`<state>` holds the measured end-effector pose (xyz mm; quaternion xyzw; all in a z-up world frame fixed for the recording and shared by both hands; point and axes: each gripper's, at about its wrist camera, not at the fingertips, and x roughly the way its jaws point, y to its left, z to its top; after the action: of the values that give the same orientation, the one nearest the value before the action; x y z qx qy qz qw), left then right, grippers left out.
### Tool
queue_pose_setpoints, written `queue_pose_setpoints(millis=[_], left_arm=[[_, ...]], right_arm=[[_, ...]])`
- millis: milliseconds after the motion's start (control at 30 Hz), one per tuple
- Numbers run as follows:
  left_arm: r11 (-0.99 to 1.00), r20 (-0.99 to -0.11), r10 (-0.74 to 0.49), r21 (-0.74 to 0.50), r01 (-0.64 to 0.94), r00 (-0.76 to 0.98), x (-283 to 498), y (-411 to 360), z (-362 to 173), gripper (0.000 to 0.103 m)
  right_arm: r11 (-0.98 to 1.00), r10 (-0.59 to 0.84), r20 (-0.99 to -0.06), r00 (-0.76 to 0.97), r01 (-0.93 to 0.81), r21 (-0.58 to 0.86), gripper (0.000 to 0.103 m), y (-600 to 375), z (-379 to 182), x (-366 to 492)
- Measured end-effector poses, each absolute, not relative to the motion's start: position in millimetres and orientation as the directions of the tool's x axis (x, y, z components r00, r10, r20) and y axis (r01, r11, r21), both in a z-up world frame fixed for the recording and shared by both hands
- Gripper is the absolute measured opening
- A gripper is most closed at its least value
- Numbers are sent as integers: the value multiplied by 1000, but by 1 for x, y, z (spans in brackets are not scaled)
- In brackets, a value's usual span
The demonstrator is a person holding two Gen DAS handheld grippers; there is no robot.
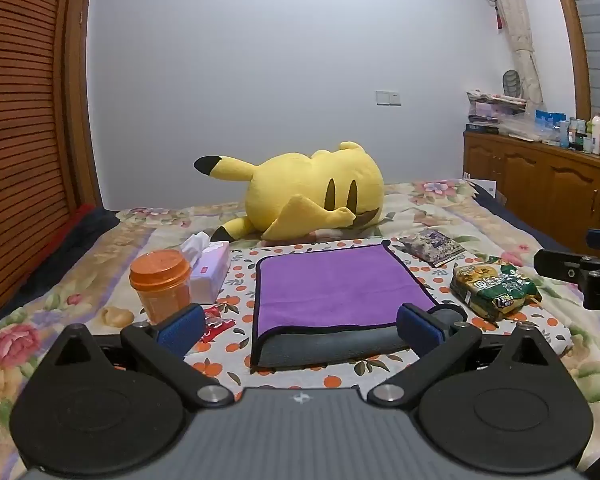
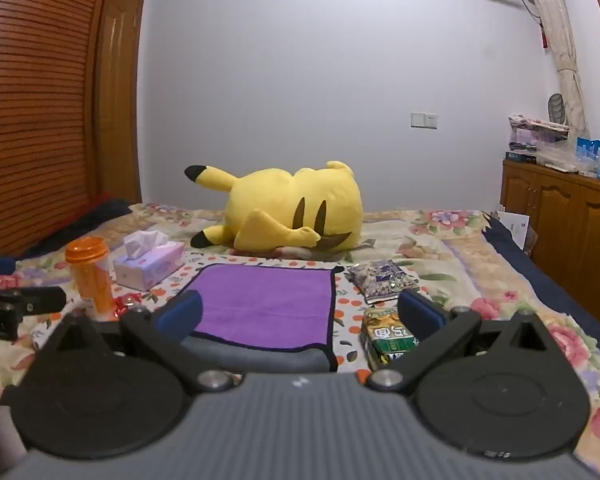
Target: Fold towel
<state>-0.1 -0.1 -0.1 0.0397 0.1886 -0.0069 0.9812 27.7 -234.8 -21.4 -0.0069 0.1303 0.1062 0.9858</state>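
Observation:
A purple towel (image 1: 336, 284) with a dark border and grey underside lies folded over on the orange-dotted cloth (image 1: 240, 276) on the bed; its grey lower layer (image 1: 332, 346) sticks out at the near edge. It also shows in the right wrist view (image 2: 268, 304). My left gripper (image 1: 300, 328) is open and empty, just short of the towel's near edge. My right gripper (image 2: 300, 316) is open and empty, near the towel's near right corner. The right gripper shows at the right edge of the left wrist view (image 1: 580, 272).
An orange jar (image 1: 162, 284) and a tissue box (image 1: 210, 268) stand left of the towel. A green snack pack (image 1: 494, 286) and a purple packet (image 1: 434, 246) lie to its right. A yellow plush toy (image 1: 312, 192) lies behind. A wooden cabinet (image 1: 540, 184) stands at the right.

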Motion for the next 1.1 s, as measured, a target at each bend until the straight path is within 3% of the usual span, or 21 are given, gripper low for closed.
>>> queue_pose_setpoints(millis=[1100], left_arm=[[998, -376, 5, 56, 18, 927, 4, 10, -3, 103]], right_arm=[[978, 206, -268, 941, -206, 28, 103, -239, -23, 29]])
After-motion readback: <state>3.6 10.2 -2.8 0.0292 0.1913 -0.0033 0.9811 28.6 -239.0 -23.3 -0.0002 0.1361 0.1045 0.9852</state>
